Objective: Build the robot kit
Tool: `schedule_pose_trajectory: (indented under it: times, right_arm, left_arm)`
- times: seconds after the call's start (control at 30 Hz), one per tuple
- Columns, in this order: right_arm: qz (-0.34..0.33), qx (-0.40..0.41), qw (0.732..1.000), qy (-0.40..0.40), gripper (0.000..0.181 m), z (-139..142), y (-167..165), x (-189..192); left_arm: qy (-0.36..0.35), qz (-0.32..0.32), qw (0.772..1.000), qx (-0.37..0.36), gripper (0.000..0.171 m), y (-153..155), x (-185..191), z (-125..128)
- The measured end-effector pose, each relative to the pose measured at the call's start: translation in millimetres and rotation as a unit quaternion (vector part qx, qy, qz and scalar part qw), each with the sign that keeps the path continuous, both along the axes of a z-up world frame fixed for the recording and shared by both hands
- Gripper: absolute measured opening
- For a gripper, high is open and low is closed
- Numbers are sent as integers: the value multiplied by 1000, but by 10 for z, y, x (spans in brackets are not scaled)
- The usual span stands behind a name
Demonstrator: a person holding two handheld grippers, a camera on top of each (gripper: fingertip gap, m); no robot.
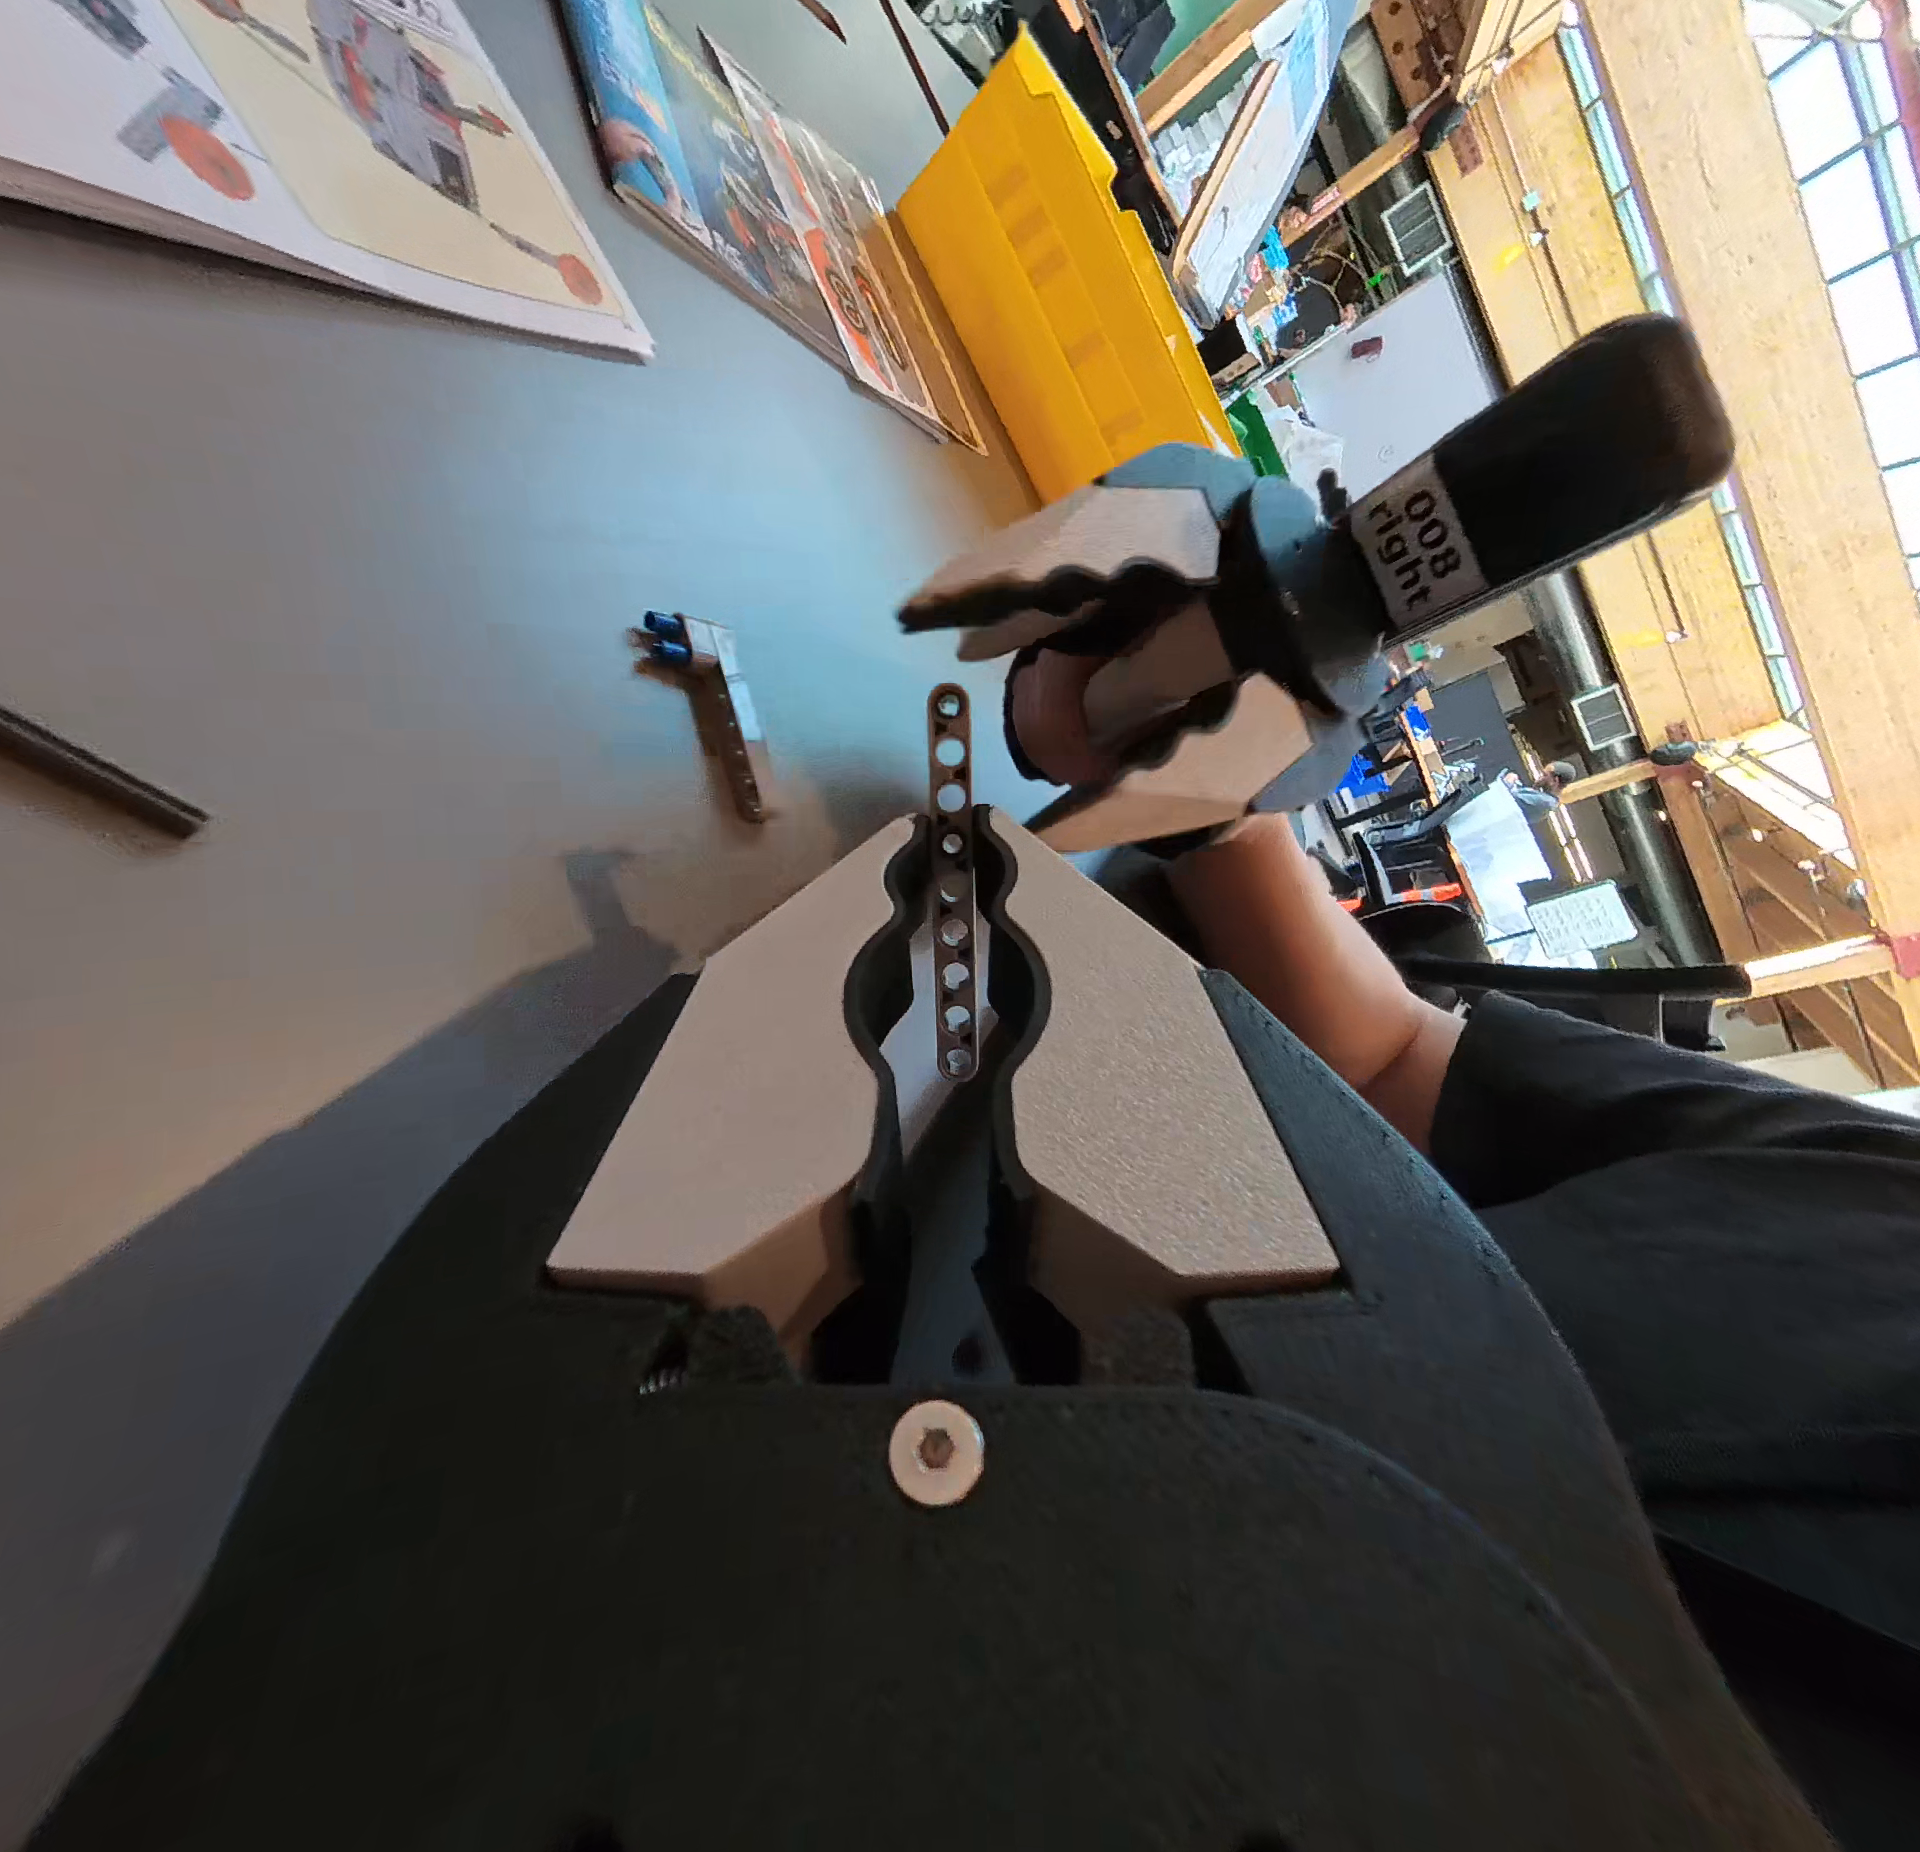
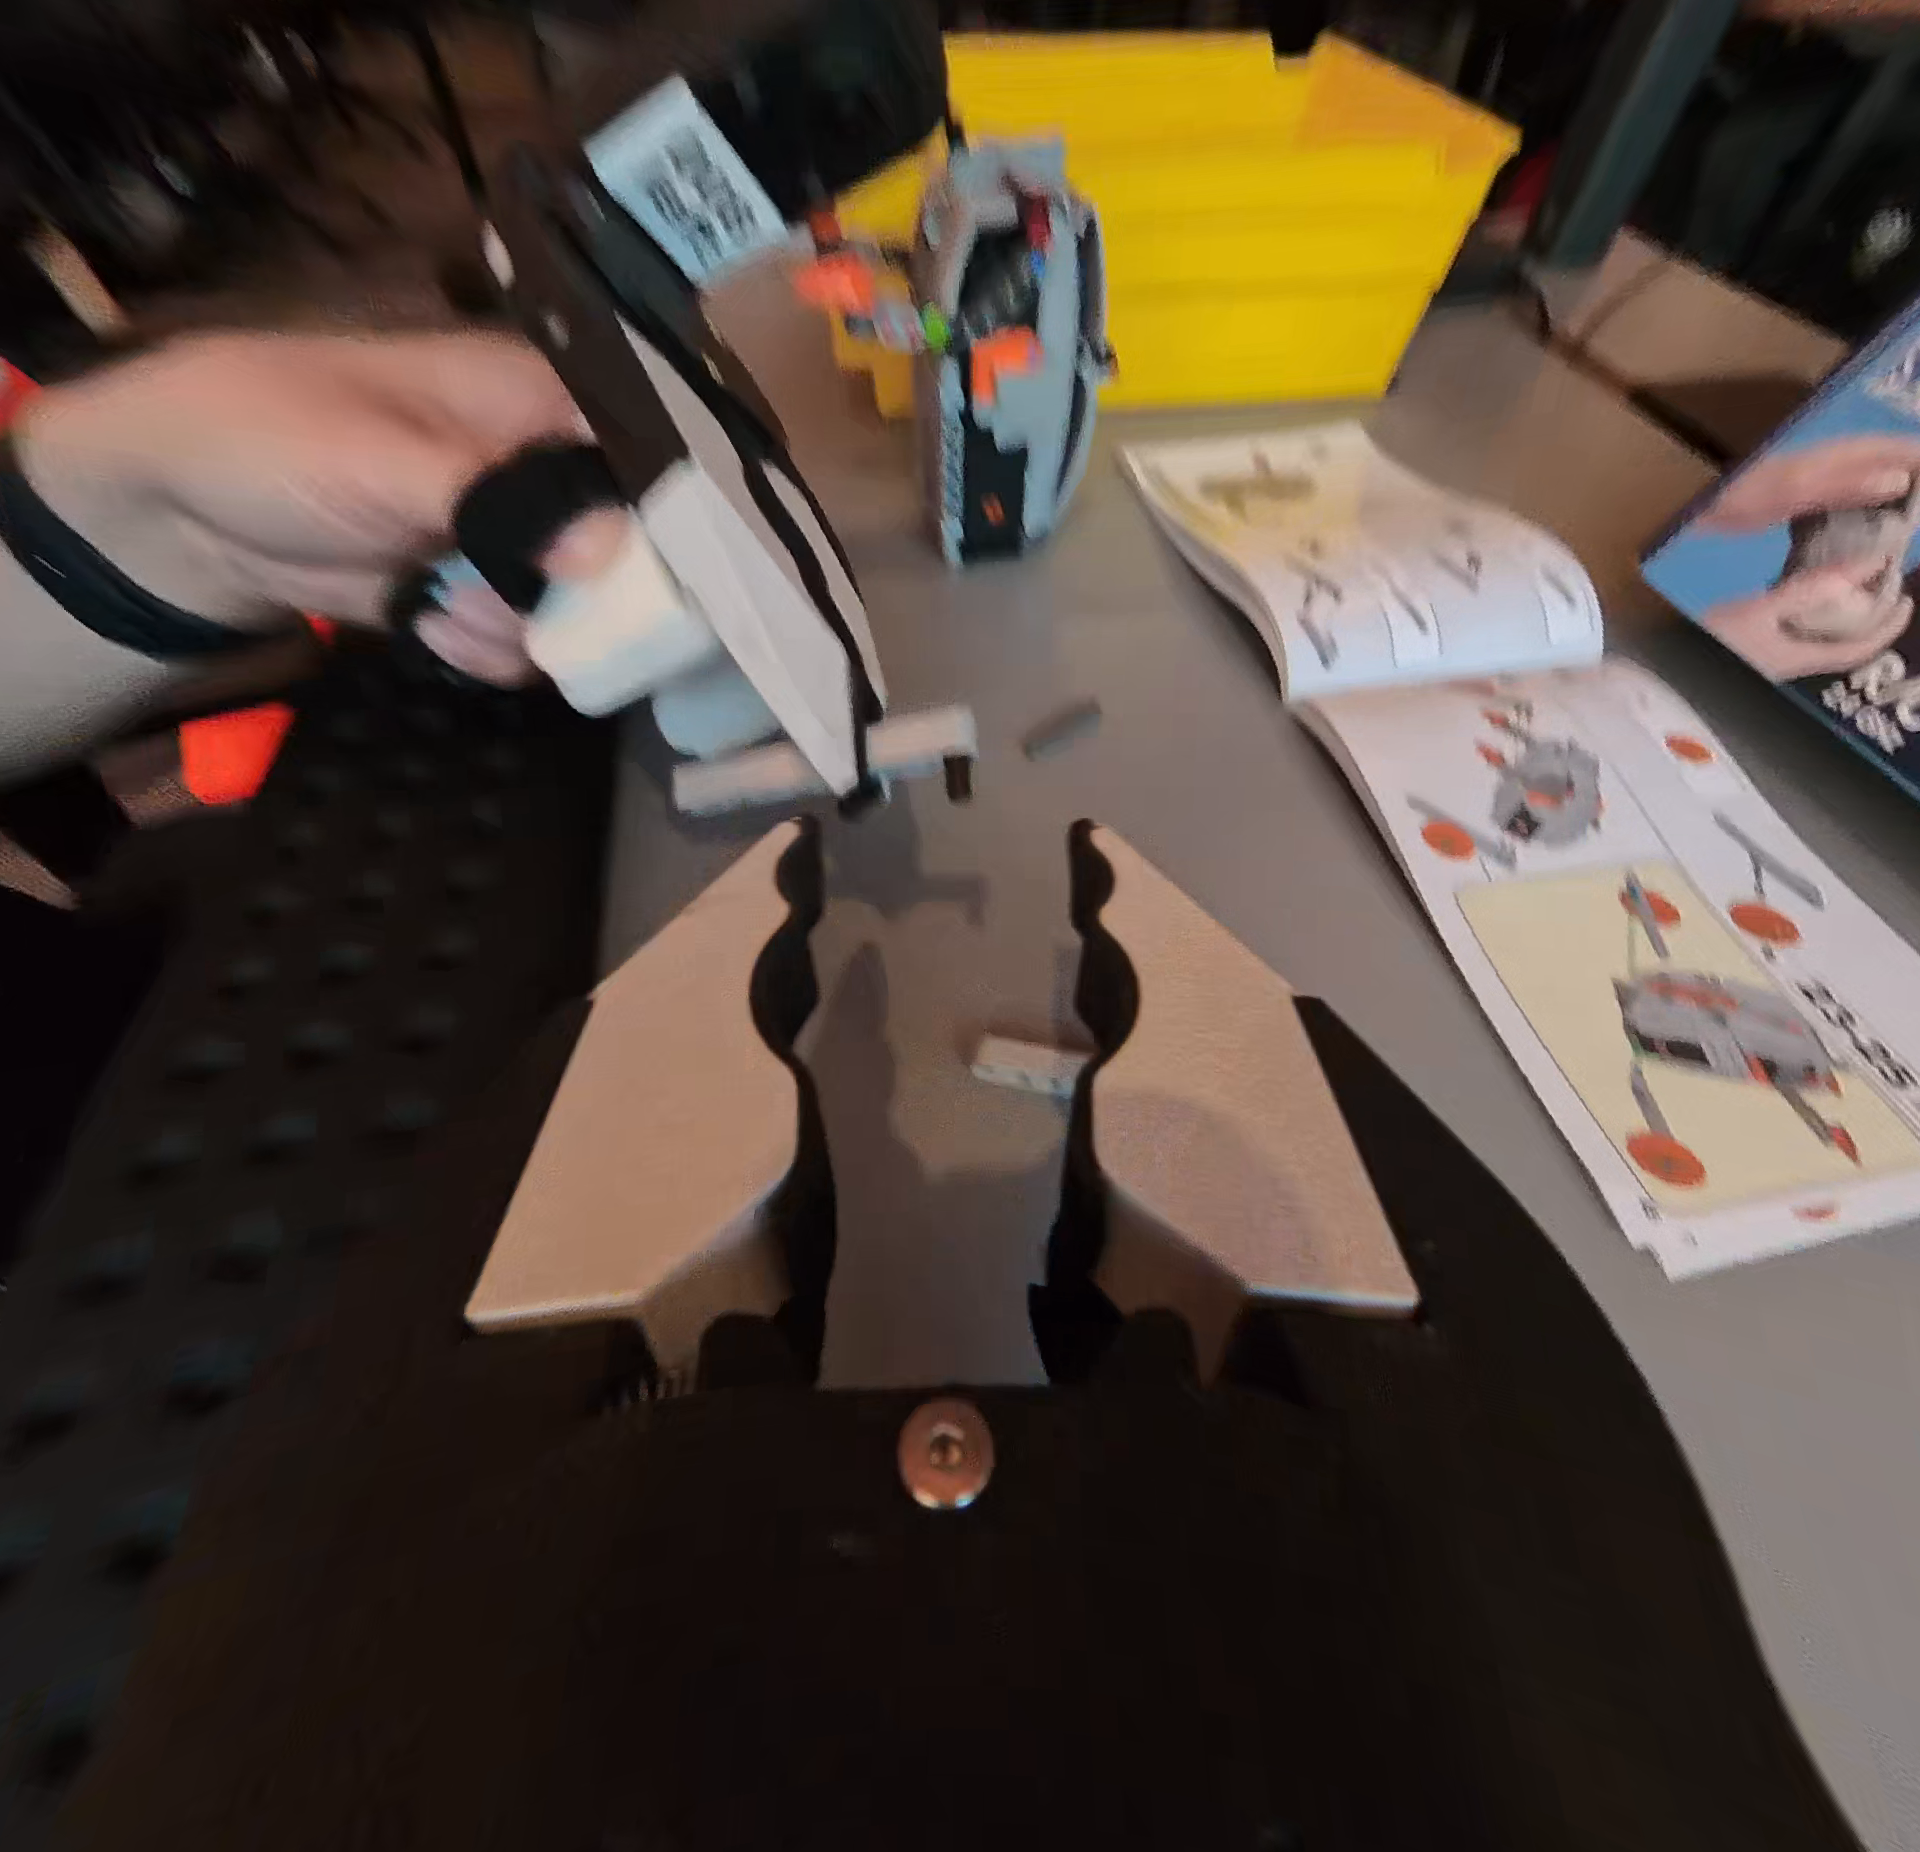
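Left gripper (image 1: 951, 836) pinching perforated dark beam (image 1: 951, 763) above grey bench (image 1: 416, 576); right gripper (image 2: 945, 846) spread, empty, near small pale brick (image 2: 1023, 1064).

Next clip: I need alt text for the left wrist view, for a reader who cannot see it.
The left gripper is shut on a dark holed beam held above a grey table. The right gripper, open, hovers just beyond it. On the table lie a small grey piece with blue pins, an open instruction booklet and a yellow bin.
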State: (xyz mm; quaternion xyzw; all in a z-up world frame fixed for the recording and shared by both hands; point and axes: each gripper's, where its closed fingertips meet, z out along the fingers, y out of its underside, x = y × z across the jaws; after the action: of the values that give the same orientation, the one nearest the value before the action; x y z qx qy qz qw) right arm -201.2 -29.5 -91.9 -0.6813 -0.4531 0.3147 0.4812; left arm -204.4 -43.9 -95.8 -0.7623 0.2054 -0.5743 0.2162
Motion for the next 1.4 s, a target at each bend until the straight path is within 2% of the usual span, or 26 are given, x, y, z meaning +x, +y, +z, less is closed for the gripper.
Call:
schedule_pose_trajectory:
  times: [0.07,0.13,0.27,0.33,0.47,0.53,0.57,0.77,0.97,1.1,1.13,1.2,1.27,1.33,1.4]
  right_arm:
    - [3,13,999,43,29,203,-28,-9]
    - [-3,70,997,32,26,296,-38,23]
    - [0,142,989,-36,18,224,-87,-13]
    - [-5,153,987,-51,6,199,-81,-33]
    - [-6,163,985,-50,3,243,-102,-22]
    - [-5,173,984,-41,2,299,-131,-14]
    - [-5,177,983,-39,2,317,-140,-14]
    - [-5,179,983,-49,2,280,-145,-43]
    - [-7,184,981,-55,2,261,-134,-34]
    - [-6,189,980,-56,3,262,-136,-38]
    - [-4,191,980,-52,8,286,-139,-19]
    - [-44,171,983,-44,24,325,-5,162]
    - [-89,92,992,-11,43,279,112,362]
    - [-99,7,995,1,65,81,91,429]
    - [-107,-26,992,-54,85,-242,61,444]
  left_arm:
    - [-1,-6,1000,6,5,-40,28,32]
    - [-9,-6,1000,10,5,-68,38,78]
    - [-22,-8,1000,14,5,-106,59,149]
    - [-19,-19,999,18,6,-143,85,152]
    - [-31,-23,999,30,6,-166,100,190]
    - [-64,-19,997,26,21,-147,88,282]
    - [-72,-16,997,25,22,-125,78,308]
    - [-55,-17,997,59,6,-70,95,326]
    - [-60,-19,997,53,6,-42,118,304]
    - [-48,-19,996,74,5,-47,111,300]
    - [-41,-17,996,77,5,-41,100,292]
    - [-34,-9,996,81,5,-24,63,291]
    - [-35,3,996,81,5,-3,7,309]
    - [-36,17,996,80,5,21,-56,324]
    - [-36,22,996,75,5,30,-98,324]
